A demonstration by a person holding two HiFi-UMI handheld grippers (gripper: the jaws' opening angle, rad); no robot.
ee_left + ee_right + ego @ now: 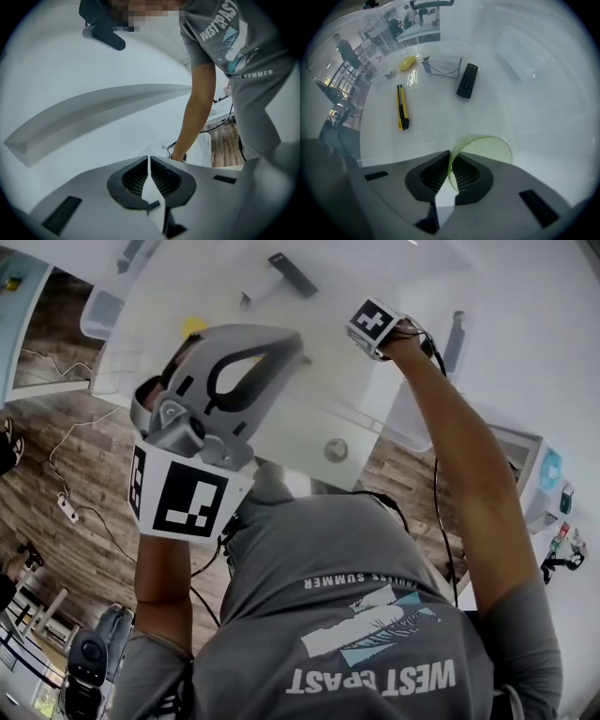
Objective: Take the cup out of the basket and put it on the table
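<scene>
right gripper view: right tool [449, 158] pinches green cup [488, 147].

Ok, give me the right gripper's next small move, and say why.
Probably a short lift straight up, grip unchanged. The right gripper points down with its jaws pinched on the rim wall of the green cup, one pad inside and one outside, so the hold looks made. The pale basket wall appears to curve up beside the cup, so going sideways first would likely knock it.

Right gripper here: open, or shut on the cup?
Shut. The right gripper pinches the green cup by its thin wall, one jaw inside the rim and one outside.
</scene>
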